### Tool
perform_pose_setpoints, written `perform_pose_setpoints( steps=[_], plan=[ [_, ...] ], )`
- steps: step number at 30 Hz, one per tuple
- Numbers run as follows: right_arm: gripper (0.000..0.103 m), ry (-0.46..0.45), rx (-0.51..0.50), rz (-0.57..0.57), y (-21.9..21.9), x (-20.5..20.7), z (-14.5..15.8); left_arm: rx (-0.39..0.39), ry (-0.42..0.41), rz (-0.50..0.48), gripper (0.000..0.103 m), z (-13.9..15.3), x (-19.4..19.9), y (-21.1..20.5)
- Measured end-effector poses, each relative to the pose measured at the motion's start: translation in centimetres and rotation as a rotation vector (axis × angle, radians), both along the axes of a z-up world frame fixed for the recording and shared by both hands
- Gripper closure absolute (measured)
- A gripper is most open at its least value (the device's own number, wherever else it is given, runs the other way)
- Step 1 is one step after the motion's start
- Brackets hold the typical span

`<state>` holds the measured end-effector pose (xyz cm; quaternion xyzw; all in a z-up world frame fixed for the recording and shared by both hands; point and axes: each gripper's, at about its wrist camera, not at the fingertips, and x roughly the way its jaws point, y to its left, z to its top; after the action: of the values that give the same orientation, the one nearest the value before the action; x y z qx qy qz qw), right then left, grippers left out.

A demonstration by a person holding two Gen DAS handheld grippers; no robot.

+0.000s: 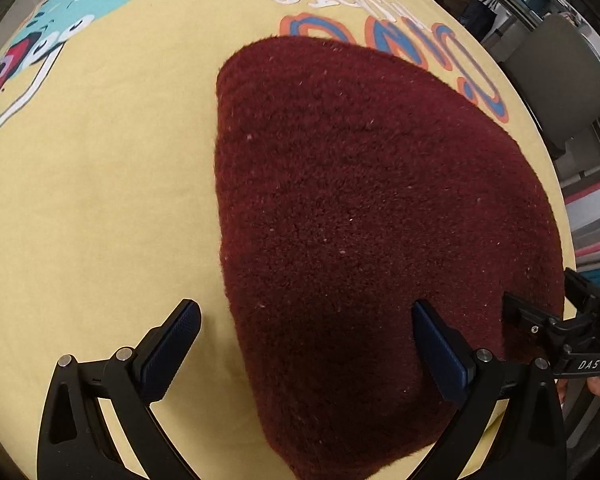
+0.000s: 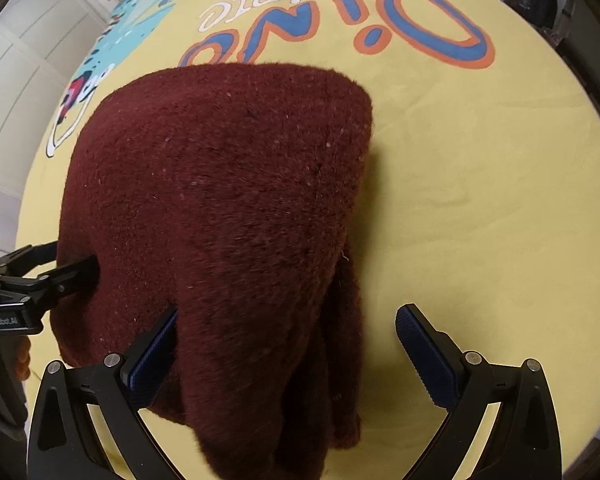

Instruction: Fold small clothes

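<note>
A dark red fuzzy garment (image 1: 372, 216) lies folded on a yellow printed cloth (image 1: 100, 200). My left gripper (image 1: 306, 344) is open, its jaws straddling the garment's near left edge. The garment (image 2: 220, 200) also shows in the right wrist view, with a bunched part hanging toward the camera. My right gripper (image 2: 286, 352) is open, jaws on either side of that near part. Each view shows the other gripper at the garment's side: the right gripper (image 1: 540, 320) in the left wrist view, the left gripper (image 2: 60, 280) in the right wrist view.
The yellow cloth (image 2: 480, 200) carries a blue and orange "Dino music" print (image 2: 380, 16) and a teal cartoon figure (image 1: 60, 12). A grey chair (image 1: 560, 80) stands beyond the table's right edge. White cabinets (image 2: 20, 60) stand at the left.
</note>
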<state>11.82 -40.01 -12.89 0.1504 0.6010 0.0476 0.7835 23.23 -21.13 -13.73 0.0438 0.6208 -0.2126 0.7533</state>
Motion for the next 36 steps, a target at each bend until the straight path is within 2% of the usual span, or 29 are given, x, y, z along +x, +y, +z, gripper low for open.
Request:
perform_pose_setpoints(
  steps=[7, 19, 20, 21, 23, 25, 30, 33, 36],
  plan=[
    [0.001, 0.036, 0.096, -0.046, -0.6, -0.5, -1.7, -0.015, -0.003, -0.011, 0.000, -0.7, 0.0, -0.1],
    [0.003, 0.057, 0.118, -0.033, -0.5, -0.9, -2.0, -0.042, -0.034, -0.006, 0.001, -0.5, -1.6, 1.5],
    [0.009, 0.059, 0.133, -0.035, -0.5, -0.8, -2.0, -0.051, -0.031, -0.008, 0.006, -0.4, -1.7, 1.5],
    [0.018, 0.060, 0.157, -0.037, -0.5, -0.7, -2.0, -0.067, -0.023, -0.013, 0.017, -0.2, -2.0, 1.6],
    [0.030, 0.052, 0.193, -0.034, -0.3, -0.5, -1.5, -0.078, -0.018, -0.029, 0.023, 0.1, -2.1, 1.3],
    [0.035, 0.053, 0.174, -0.017, 0.1, -0.5, -1.2, -0.066, -0.029, -0.049, 0.028, 0.3, -2.4, 1.1],
    [0.056, 0.062, 0.174, -0.022, 0.7, -0.4, -0.7, -0.067, -0.057, -0.071, 0.049, 0.8, -2.9, 1.0],
    [0.063, 0.049, 0.170, -0.043, 1.0, -0.4, -0.1, -0.064, -0.075, -0.087, 0.057, 1.8, -3.2, 1.1],
    [0.067, 0.027, 0.159, -0.049, 0.6, -0.8, 1.1, -0.095, -0.087, -0.096, 0.061, 3.5, -3.6, 1.8]
  ],
)
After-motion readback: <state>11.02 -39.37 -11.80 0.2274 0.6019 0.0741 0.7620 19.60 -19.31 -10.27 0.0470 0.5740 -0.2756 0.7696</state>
